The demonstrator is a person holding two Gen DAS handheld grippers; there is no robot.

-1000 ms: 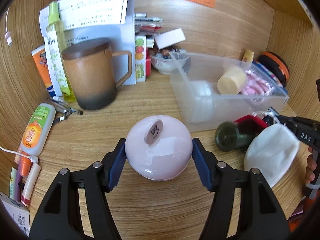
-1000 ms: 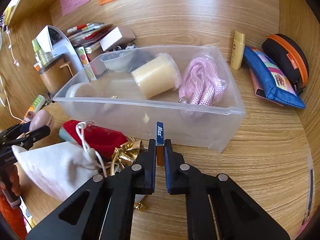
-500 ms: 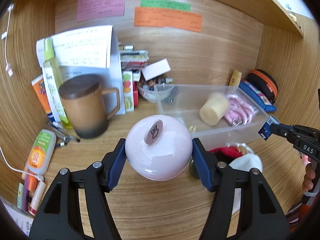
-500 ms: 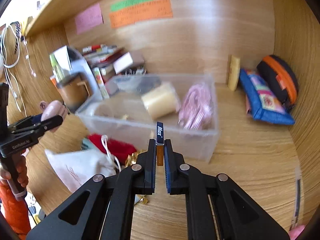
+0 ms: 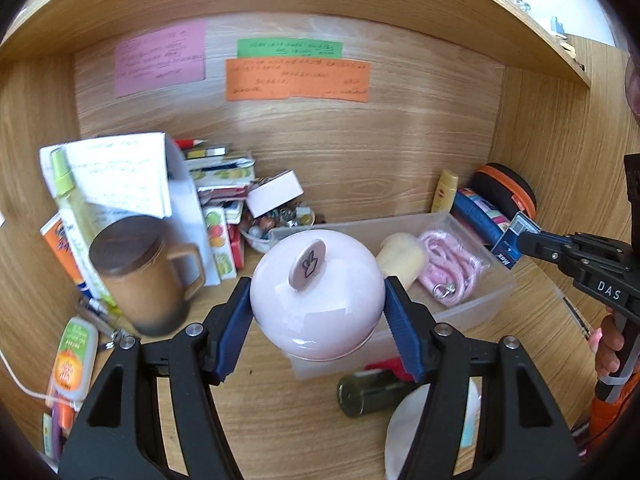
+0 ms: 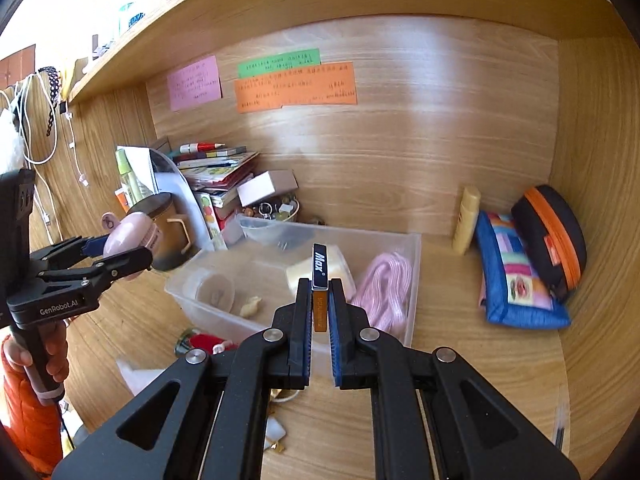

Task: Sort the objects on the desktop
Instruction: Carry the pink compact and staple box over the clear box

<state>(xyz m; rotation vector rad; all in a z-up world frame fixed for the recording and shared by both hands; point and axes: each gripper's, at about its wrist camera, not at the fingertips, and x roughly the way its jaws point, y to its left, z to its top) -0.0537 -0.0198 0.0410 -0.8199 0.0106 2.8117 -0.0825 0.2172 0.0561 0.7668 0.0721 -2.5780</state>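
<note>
My left gripper [image 5: 318, 300] is shut on a round pink jar [image 5: 316, 312] whose lid has a flat rabbit knob, held off the wooden desk in front of a clear plastic bin [image 5: 500, 280]. My right gripper [image 6: 320, 292] is shut on a thin blue box marked Max [image 6: 320, 268], held upright over the bin's [image 6: 416, 264] near wall. Each view catches the other tool: the right gripper [image 5: 520, 236] at the right edge, the left gripper [image 6: 120, 252] with the jar [image 6: 128, 240] at the left. Inside the bin lie a cream roll [image 5: 402, 256] and a pink cord [image 5: 448, 264].
A lidded brown mug [image 5: 140, 280], a green spray bottle [image 5: 76, 232] and stacked books [image 5: 220, 200] crowd the left. A dark bottle [image 5: 372, 394] and a white pouch [image 5: 432, 432] lie near the front. A blue pencil case [image 6: 516, 280], a black-orange case [image 6: 552, 236] and a yellow tube [image 6: 466, 220] sit right.
Both grippers have risen with their loads; the jar and the blue box are higher above the desk. The back wall's sticky notes and the shelf edge have come into view.
</note>
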